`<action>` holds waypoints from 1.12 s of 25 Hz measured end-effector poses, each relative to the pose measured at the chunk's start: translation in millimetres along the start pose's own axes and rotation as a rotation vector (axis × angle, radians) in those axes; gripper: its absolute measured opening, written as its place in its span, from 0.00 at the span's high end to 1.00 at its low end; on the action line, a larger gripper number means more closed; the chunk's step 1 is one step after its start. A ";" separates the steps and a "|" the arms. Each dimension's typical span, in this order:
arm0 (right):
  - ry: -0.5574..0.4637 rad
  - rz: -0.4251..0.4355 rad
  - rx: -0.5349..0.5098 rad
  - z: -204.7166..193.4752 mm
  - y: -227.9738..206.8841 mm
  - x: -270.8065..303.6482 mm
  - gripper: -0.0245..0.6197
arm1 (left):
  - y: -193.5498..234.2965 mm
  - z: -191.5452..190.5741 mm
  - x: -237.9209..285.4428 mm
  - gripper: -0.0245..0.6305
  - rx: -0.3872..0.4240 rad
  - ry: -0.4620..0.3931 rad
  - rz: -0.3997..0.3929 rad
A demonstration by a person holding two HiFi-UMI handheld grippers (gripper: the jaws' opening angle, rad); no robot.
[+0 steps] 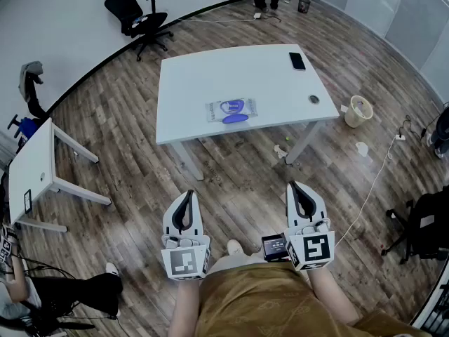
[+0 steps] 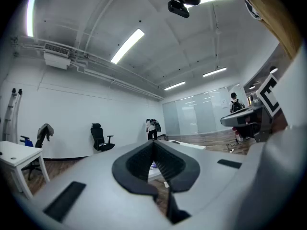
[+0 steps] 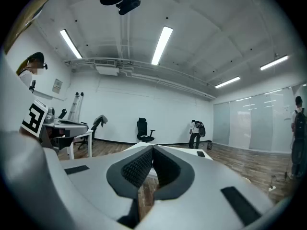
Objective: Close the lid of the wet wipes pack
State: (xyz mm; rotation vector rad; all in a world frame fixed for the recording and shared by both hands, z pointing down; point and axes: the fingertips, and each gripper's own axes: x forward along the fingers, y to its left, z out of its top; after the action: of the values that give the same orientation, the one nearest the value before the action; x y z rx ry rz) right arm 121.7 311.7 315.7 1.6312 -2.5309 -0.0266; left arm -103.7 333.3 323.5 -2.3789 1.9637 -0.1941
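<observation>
Left gripper (image 1: pixel 188 196) and right gripper (image 1: pixel 293 188) are held closed and empty, well short of the table (image 1: pixel 189 83). The wet wipes pack (image 1: pixel 231 108) lies there, its lid (image 1: pixel 236 119) seemingly open. Approach is called for first.

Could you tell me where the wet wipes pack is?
In the head view, the pale wet wipes pack with a blue lid lies near the front edge of the white table, left of the black phone.
</observation>
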 end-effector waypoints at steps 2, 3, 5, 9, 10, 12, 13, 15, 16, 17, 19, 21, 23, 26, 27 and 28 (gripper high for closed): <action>0.007 -0.001 0.002 -2.4 5.3 0.0 0.95 | 5.8 -2.8 -3.0 0.96 -0.007 0.004 0.003; 0.010 -0.001 0.002 -3.3 7.8 0.5 0.95 | 8.5 -4.1 -4.0 0.96 -0.010 0.005 0.005; 0.012 0.003 0.002 -4.3 11.8 2.4 0.95 | 12.5 -6.4 -4.1 0.96 -0.015 0.005 0.009; 0.019 0.009 0.001 -5.8 15.2 6.6 0.95 | 14.2 -9.4 -1.6 0.96 -0.018 0.009 0.007; 0.021 0.011 0.003 -6.4 15.2 7.7 0.95 | 14.1 -10.5 -1.4 0.96 -0.017 0.013 0.006; 0.024 0.014 0.005 -7.9 13.2 10.5 0.95 | 13.3 -12.5 -0.1 0.96 -0.015 0.020 0.006; 0.026 0.015 0.005 -8.7 11.4 12.9 0.95 | 12.9 -13.3 1.6 0.96 -0.015 0.024 0.006; 0.032 0.021 0.011 -11.0 8.8 20.4 0.95 | 14.1 -14.8 7.1 0.96 -0.016 0.031 0.009; 0.034 0.027 0.014 -11.9 8.9 25.4 0.95 | 15.8 -15.7 10.3 0.96 -0.015 0.036 0.013; 0.034 0.035 0.016 -12.2 9.3 30.6 0.95 | 17.7 -16.7 14.0 0.96 -0.014 0.040 0.017; 0.031 0.047 0.013 -10.8 7.7 39.7 0.95 | 18.5 -18.0 22.9 0.96 -0.014 0.046 0.021; 0.027 0.052 0.007 -8.8 2.1 47.9 0.95 | 16.7 -17.1 32.8 0.96 -0.017 0.044 0.021; 0.024 0.054 0.001 -8.1 -4.9 57.9 0.95 | 17.0 -15.8 43.0 0.96 -0.015 0.041 0.029; 0.035 0.054 0.003 -12.7 -17.7 69.9 0.95 | 18.9 -17.5 57.4 0.96 -0.017 0.048 0.044; 0.039 0.054 0.005 -14.3 -21.4 73.1 0.95 | 20.0 -18.4 61.5 0.96 -0.020 0.051 0.050; 0.040 0.054 0.006 -15.1 -24.4 76.7 0.95 | 21.3 -18.9 65.6 0.96 -0.023 0.052 0.055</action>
State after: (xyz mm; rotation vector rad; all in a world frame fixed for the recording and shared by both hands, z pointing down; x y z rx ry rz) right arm 114.3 232.8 336.2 1.5491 -2.5465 0.0188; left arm -114.7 265.6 343.8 -2.3538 2.0613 -0.2344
